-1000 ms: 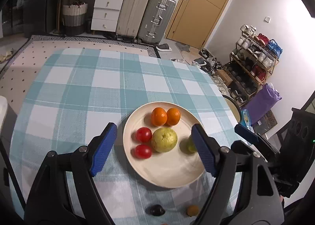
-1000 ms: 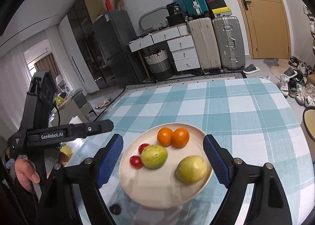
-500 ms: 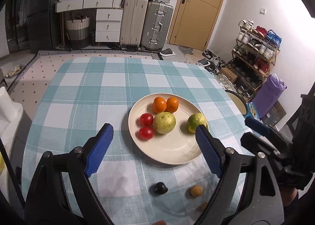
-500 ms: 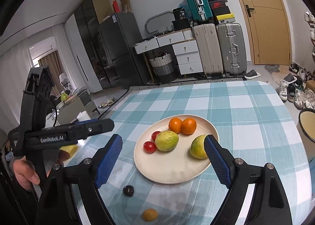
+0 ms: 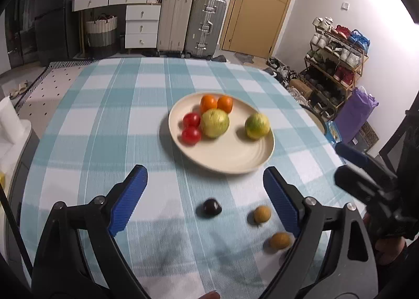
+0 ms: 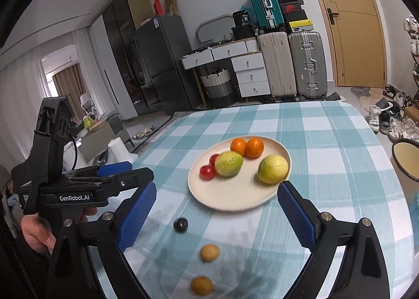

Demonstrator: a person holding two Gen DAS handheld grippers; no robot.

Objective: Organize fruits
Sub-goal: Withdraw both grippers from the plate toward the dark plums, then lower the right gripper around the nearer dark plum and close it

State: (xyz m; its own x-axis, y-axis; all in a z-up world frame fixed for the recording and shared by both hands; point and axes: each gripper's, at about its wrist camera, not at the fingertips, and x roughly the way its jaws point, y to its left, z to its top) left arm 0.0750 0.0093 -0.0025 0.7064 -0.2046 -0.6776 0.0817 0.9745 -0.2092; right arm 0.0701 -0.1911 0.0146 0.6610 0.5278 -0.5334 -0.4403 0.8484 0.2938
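Item: fruit set on a checked worktop (image 5: 110,105), partly sorted.

Plate (image 5: 235,160), cream, mid-worktop: holds two oranges (image 5: 216,103), two tomatoes (image 5: 191,128) and two green-yellow fruits, one (image 5: 214,123) touching the tomatoes and oranges, the other (image 5: 257,126) apart near the right rim.

Loose, on the cloth in front of the plate: one dark fruit (image 5: 211,207) and two small brown fruits (image 5: 262,214) (image 5: 280,241), all near one another, none touching.

Left tool (image 5: 205,200): jaws wide apart and just been opening, nothing gripped; the dark fruit lies in the gap below them.

Right tool (image 6: 217,214): likewise spread wide, just been opening, empty; the plate's near edge shows between its fingers.

Risks, as judged: the small loose fruits are round and would likely roll off the cloth if a finger nudges them during descent. Both tools work the same patch, so they may collide. The lone fruit near the plate rim could be knocked out by a careless placement.
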